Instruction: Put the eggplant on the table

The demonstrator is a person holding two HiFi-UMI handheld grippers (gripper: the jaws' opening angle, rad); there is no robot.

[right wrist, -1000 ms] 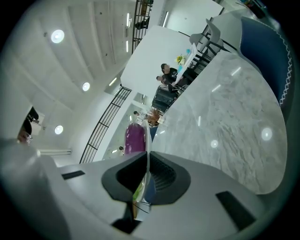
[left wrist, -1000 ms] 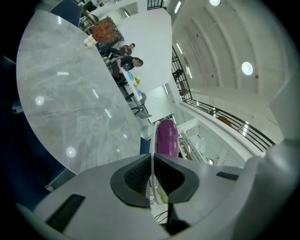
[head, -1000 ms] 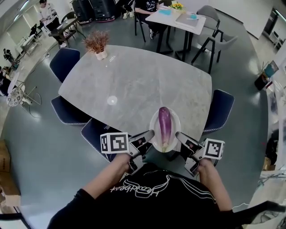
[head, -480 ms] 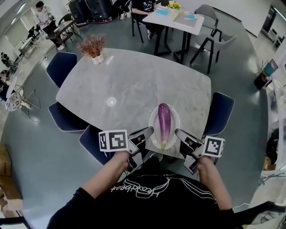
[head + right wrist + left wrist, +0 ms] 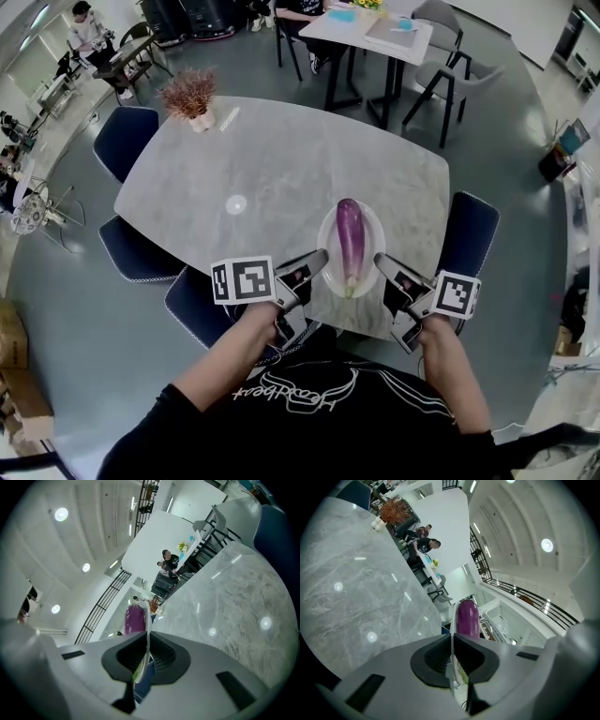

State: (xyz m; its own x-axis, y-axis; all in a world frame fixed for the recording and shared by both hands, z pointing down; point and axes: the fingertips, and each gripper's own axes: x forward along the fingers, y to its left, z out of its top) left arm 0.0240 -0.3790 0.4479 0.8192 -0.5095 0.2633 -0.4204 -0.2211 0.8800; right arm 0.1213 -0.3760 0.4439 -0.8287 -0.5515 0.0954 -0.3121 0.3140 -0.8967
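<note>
A purple eggplant (image 5: 350, 234) lies lengthwise on a white plate (image 5: 325, 236), green stem toward me. The plate hangs over the near edge of the grey marble table (image 5: 262, 159). My left gripper (image 5: 322, 255) is shut on the plate's left rim, and my right gripper (image 5: 379, 260) is shut on its right rim. In the left gripper view the thin plate rim (image 5: 452, 620) runs between the closed pads of the left gripper (image 5: 452, 660), with the eggplant (image 5: 467, 617) beyond. The right gripper view shows the right gripper (image 5: 143, 656) likewise clamped on the rim (image 5: 148, 620), eggplant (image 5: 135, 618) behind it.
A potted dried plant (image 5: 190, 94) stands at the table's far left corner. Dark blue chairs (image 5: 127, 131) stand along the left side, another chair (image 5: 473, 230) at the right. A second table (image 5: 375, 28) with seated people is farther back.
Both grippers have carried the plate with the eggplant a little forward, farther over the table's near edge. Their grip on the rim is the same.
</note>
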